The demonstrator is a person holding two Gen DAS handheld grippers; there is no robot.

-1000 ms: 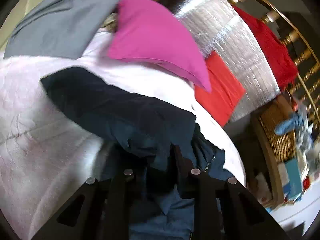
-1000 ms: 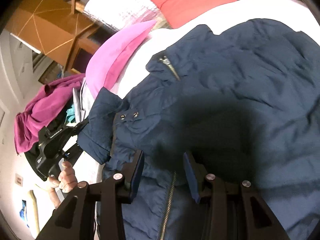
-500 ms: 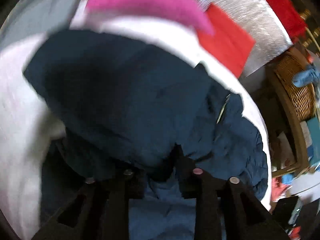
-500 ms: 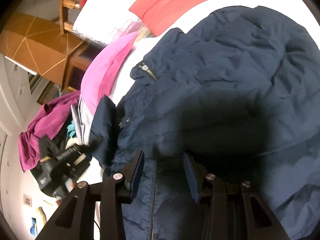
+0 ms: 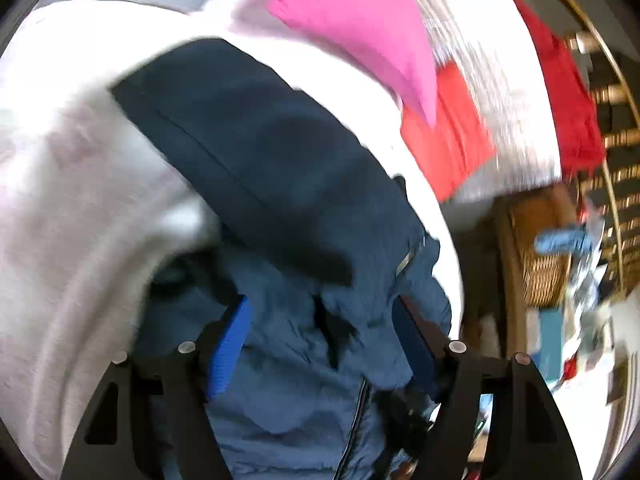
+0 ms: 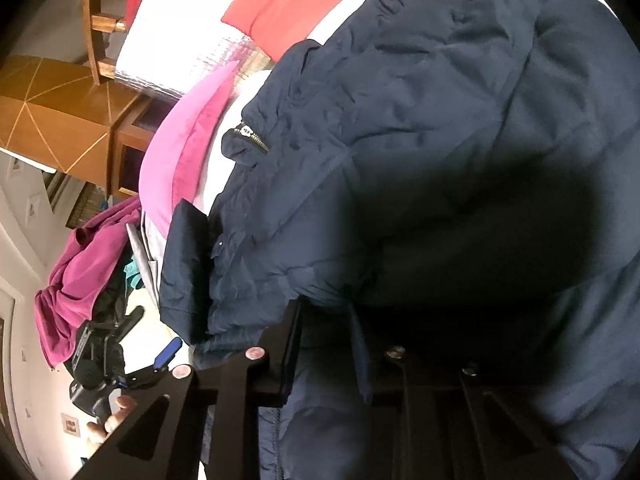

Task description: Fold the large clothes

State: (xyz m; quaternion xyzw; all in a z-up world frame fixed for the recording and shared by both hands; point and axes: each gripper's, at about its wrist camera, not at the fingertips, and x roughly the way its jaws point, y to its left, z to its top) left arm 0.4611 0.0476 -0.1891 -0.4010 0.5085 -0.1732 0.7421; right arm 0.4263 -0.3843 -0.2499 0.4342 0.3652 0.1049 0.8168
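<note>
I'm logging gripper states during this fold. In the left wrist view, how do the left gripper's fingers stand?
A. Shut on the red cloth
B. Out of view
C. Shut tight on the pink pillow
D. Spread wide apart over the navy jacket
D: the left gripper has its fingers spread wide, with the navy jacket lying between and beyond them, unpinched.
</note>
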